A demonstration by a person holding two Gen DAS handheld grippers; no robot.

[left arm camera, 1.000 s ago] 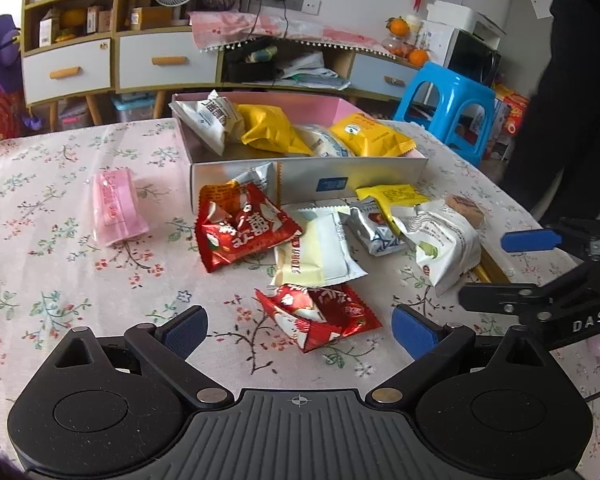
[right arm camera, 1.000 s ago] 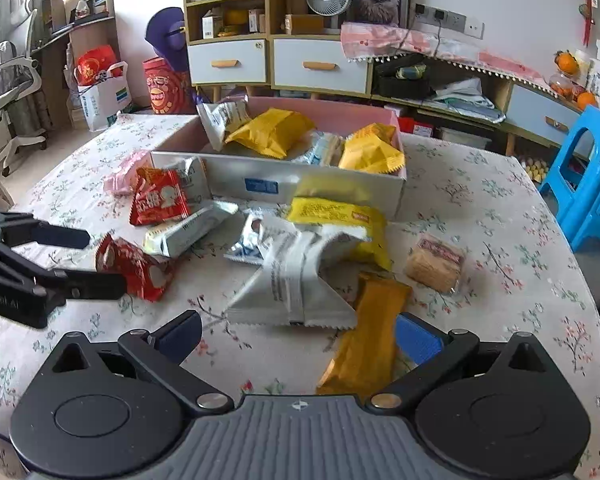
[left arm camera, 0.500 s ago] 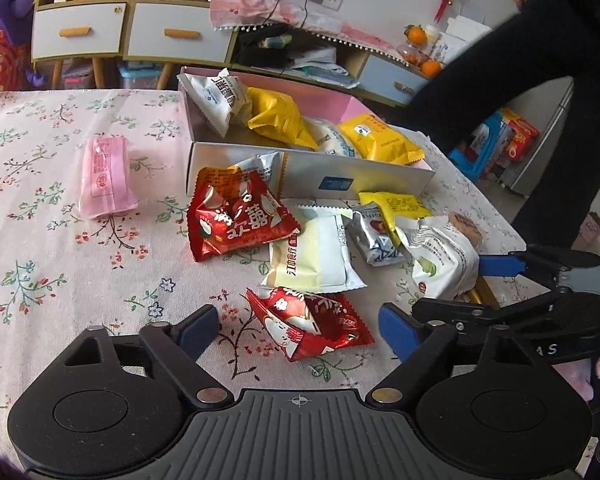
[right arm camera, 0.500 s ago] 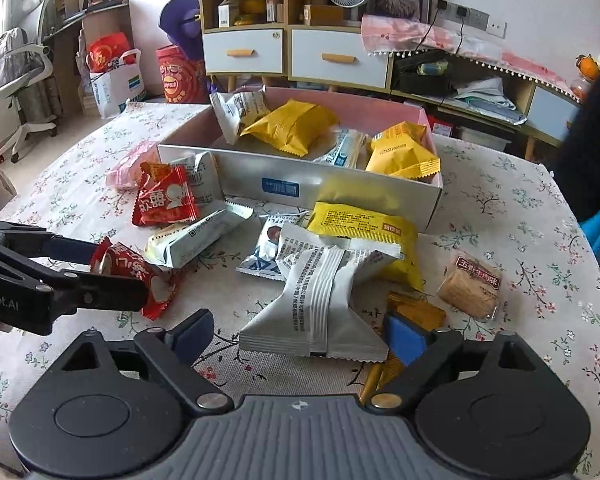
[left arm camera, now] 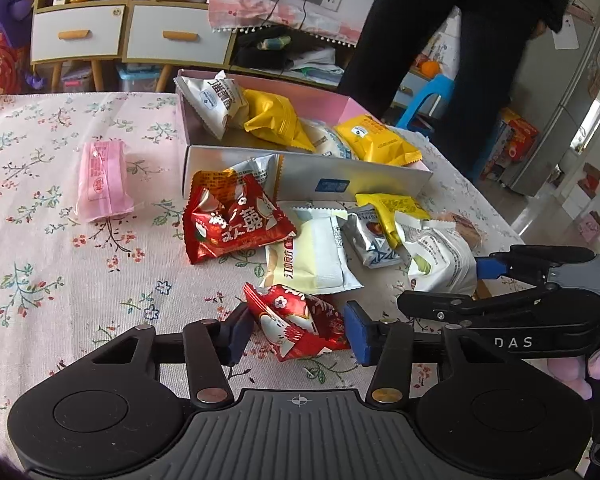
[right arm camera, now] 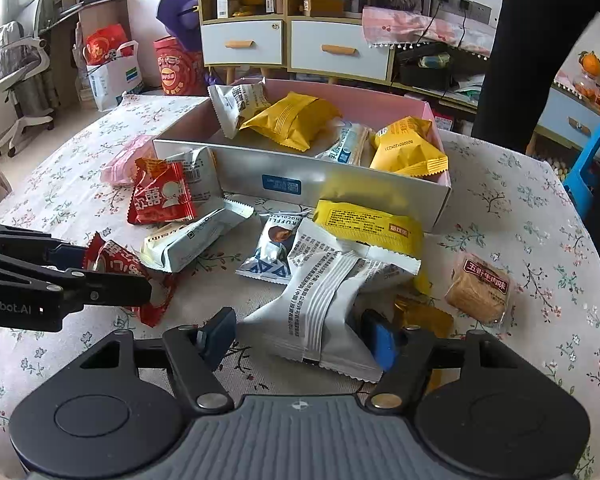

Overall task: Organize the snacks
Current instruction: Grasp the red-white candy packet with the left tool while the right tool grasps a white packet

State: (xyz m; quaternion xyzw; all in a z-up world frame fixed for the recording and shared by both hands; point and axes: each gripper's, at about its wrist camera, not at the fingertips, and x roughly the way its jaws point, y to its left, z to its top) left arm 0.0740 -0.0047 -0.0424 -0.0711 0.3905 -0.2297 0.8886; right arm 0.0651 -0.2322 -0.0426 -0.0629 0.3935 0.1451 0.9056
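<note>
My left gripper [left arm camera: 298, 334] was closing around the small red packet [left arm camera: 296, 322] on the floral tablecloth [left arm camera: 40, 264] — pads touching its edges. My right gripper [right arm camera: 300, 336] was closing on the grey-white pouch [right arm camera: 320, 312] — before the box [right arm camera: 340, 178].

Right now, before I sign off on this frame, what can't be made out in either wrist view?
- Golden-orange foil packet: right wrist view, mostly buried under the grey-and-white striped pouch.
- Pink cardboard box floor: both views, covered by packets.
- Right gripper, closing: whether its pads press the pouch is unclear.
- Left gripper, closing around the small red foil packet: contact unclear.
- Standing person: cropped by the top edge.
</note>
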